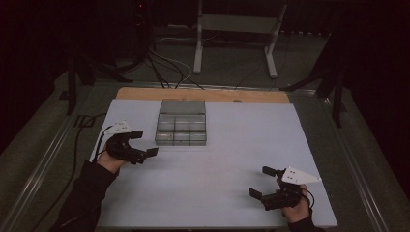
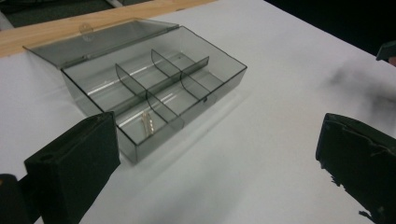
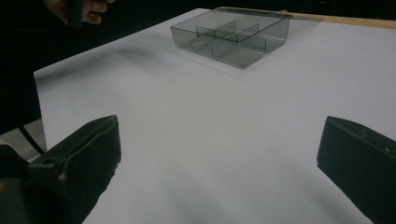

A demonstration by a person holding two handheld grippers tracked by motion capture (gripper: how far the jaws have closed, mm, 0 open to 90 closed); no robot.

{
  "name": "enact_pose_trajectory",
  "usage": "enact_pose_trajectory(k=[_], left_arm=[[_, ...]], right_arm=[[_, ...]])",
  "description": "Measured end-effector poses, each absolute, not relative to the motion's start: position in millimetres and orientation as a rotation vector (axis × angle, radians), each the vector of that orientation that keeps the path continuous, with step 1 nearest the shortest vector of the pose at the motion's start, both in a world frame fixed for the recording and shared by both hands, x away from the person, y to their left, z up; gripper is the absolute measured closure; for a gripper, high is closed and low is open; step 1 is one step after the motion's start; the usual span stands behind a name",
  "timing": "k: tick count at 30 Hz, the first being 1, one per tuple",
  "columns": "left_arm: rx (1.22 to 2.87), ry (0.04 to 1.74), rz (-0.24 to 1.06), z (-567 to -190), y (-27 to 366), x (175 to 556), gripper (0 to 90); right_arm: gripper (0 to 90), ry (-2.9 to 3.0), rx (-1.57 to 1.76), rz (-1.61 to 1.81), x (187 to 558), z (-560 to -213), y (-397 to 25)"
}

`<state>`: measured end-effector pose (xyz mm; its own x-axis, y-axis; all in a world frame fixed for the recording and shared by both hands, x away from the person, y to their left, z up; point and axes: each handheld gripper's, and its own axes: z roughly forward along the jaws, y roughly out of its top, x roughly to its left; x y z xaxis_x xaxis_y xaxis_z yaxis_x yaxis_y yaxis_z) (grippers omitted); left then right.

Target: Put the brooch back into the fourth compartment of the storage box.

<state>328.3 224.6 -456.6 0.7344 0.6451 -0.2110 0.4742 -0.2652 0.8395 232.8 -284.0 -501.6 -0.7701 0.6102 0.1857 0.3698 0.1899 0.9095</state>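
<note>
1. Sitting near the worktop's (image 1: 217, 159) far edge, about mid-width: a clear smoky compartment box (image 1: 181, 129) with its lid (image 1: 182, 107) flipped open toward the back.
2. Left gripper (image 1: 145, 143) hovers just off the box's left side, jaws spread wide, nothing between them.
3. Right gripper (image 1: 261, 181) sits by the near right corner, jaws also wide apart.
4. Something small and pale (image 2: 146, 123) lies in one front compartment, can't tell what.
</note>
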Motion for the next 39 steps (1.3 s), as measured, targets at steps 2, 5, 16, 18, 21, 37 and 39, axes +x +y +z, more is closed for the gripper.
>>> enact_pose_trajectory(k=[2, 5, 16, 18, 21, 37, 39], left_arm=[[1.919, 0.859, 0.209, -460, 227, 324, 1.3], [1.91, 0.869, 0.234, -466, 231, 316, 1.3], [1.912, 0.894, 0.221, -485, 244, 286, 1.3], [1.9, 0.9, 0.209, -487, 246, 281, 1.3], [1.897, 0.898, 0.202, -490, 248, 272, 1.3], [1.969, 0.821, 0.173, -517, 246, 250, 1.3], [1.955, 0.821, 0.173, -517, 247, 251, 1.3]], right_arm=[[0.0, 2.24, 0.949, 1.618, 233, -502, -284], [0.0, 2.241, 0.949, 1.615, 233, -502, -285], [0.0, 2.249, 0.948, 1.608, 233, -503, -283], [0.0, 2.248, 0.951, 1.607, 233, -502, -283], [0.0, 2.247, 0.949, 1.606, 233, -502, -283], [0.0, 2.259, 0.939, 1.604, 232, -502, -283], [0.0, 2.259, 0.938, 1.603, 232, -502, -283]])
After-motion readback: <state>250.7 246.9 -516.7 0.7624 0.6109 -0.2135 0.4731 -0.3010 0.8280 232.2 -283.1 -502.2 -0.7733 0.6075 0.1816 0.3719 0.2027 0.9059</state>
